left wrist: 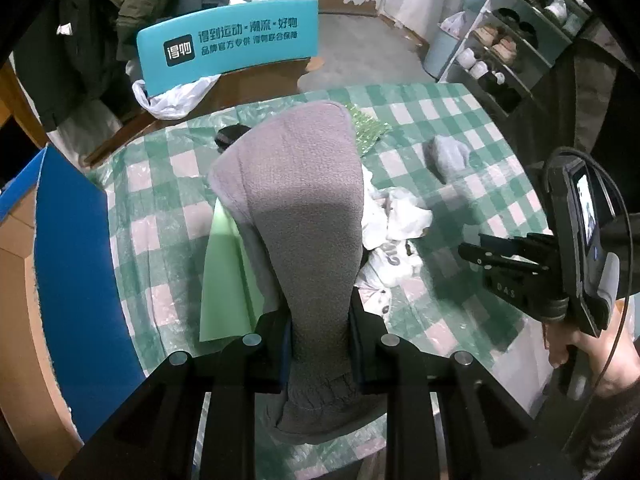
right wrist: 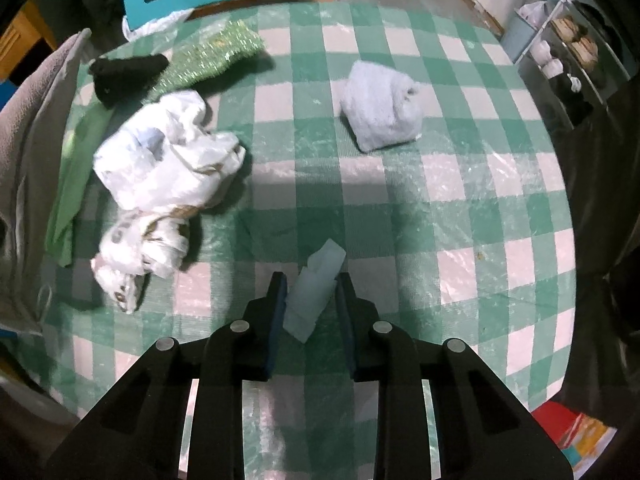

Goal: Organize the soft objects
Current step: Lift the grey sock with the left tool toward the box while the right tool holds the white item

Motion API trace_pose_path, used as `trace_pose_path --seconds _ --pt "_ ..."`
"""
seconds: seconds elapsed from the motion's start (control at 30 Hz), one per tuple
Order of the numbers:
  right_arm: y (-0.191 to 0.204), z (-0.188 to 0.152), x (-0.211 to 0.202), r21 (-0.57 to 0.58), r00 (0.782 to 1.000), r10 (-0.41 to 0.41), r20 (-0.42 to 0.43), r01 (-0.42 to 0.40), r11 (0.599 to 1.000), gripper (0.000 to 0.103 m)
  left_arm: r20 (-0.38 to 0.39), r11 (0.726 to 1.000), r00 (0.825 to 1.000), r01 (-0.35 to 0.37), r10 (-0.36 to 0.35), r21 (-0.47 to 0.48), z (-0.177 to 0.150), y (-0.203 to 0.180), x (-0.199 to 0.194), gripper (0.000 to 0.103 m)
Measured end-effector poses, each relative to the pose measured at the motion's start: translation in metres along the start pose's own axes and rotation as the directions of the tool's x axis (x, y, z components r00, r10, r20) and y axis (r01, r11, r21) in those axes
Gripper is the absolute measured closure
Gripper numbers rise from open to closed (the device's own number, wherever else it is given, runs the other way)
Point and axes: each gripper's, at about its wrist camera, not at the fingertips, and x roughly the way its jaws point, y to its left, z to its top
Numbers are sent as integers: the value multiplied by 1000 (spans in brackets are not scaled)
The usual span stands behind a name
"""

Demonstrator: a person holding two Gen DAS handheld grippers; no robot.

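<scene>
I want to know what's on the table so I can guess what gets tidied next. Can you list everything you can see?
grey cloth: one, grey, pinched in the left claw, hanging over the table
small pale blue piece: one, light blue, between the right claw's pads
fluffy bundle: one, pale blue-white, far right of the tablecloth
crumpled plastic bags: a heap, white, left of middle
black item: one, black, far left
sparkly cloth: one, glittery green, beside the black item
flat sheet: one, light green, under the grey cloth
tablecloth: one, green and white checks
teal box: one, beyond the table
left claw: black, closed
right claw: black, closed
</scene>
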Motion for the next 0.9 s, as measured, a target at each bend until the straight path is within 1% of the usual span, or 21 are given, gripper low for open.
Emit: trace_pose_path --seconds 0.23,0.37,0.53,0.67,0.9 --pt "5 3 -22 -15 999 12 48 -12 1000 80 35 1000 999 -13 13 5 -4 5 -15 80" --pt "12 6 -38 -27 996 20 84 -18 999 80 53 1000 999 -10 10 -6 -5 11 -22 82" --pt "22 9 -59 -49 991 21 136 -14 999 80 75 1000 997 -27 28 -8 -7 18 -30 82" --pt "30 14 -71 -53 987 39 156 -31 998 80 89 999 996 -29 30 -13 -10 23 -38 82" --pt "50 16 -92 -92 979 70 190 -53 994 80 113 999 993 -24 27 -27 -17 34 -55 82"
